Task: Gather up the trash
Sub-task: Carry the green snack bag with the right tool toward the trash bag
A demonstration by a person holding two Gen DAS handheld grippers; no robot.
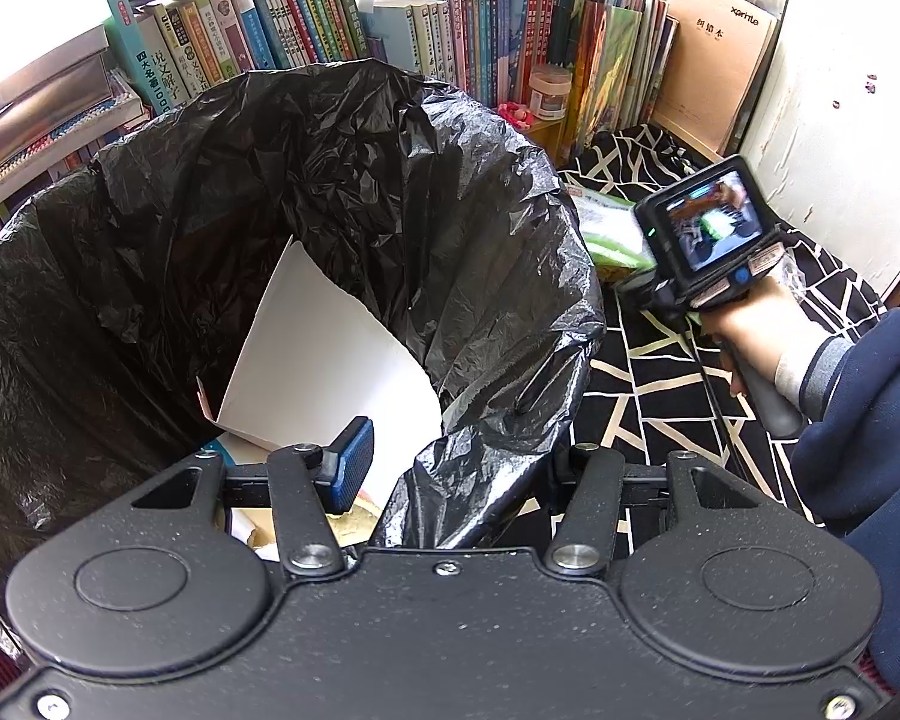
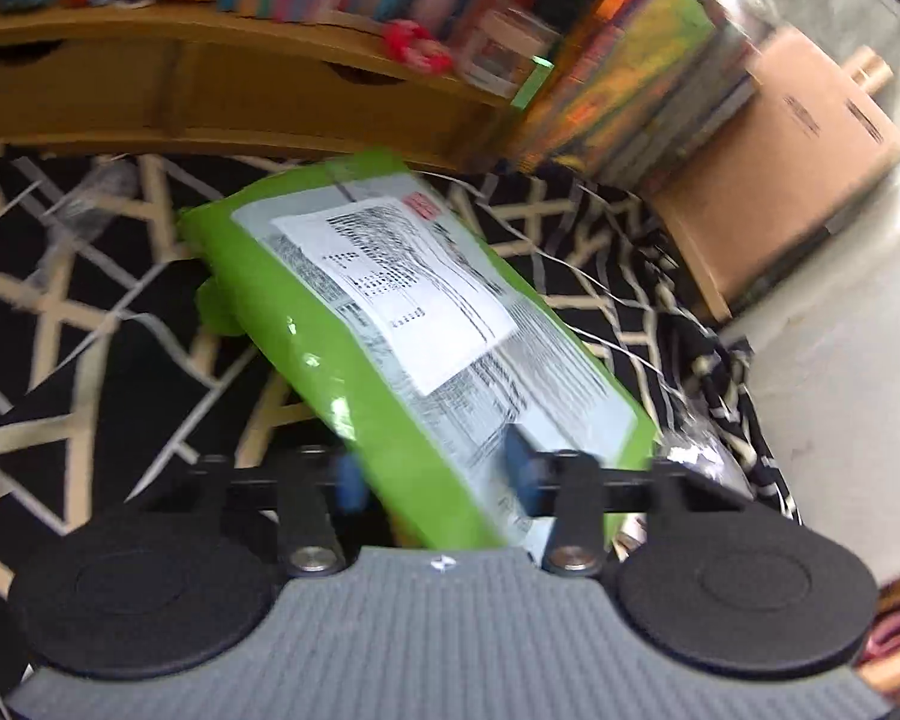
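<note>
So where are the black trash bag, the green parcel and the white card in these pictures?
black trash bag (image 1: 498, 138): left wrist view, far rim.
green parcel (image 2: 306, 324): right wrist view, bare green wrapper.
white card (image 1: 324, 360): left wrist view, its middle, inside the bag.

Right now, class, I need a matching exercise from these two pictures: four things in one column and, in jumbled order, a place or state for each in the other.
Things:
1. black trash bag
2. white card
3. green mailer
4. books

Places or states:
A. lying on the patterned cloth, between the right gripper jaws
B. upright on the shelf behind
C. mouth held open by the left gripper
D. inside the bag

Pairs: 1-C, 2-D, 3-A, 4-B
</note>
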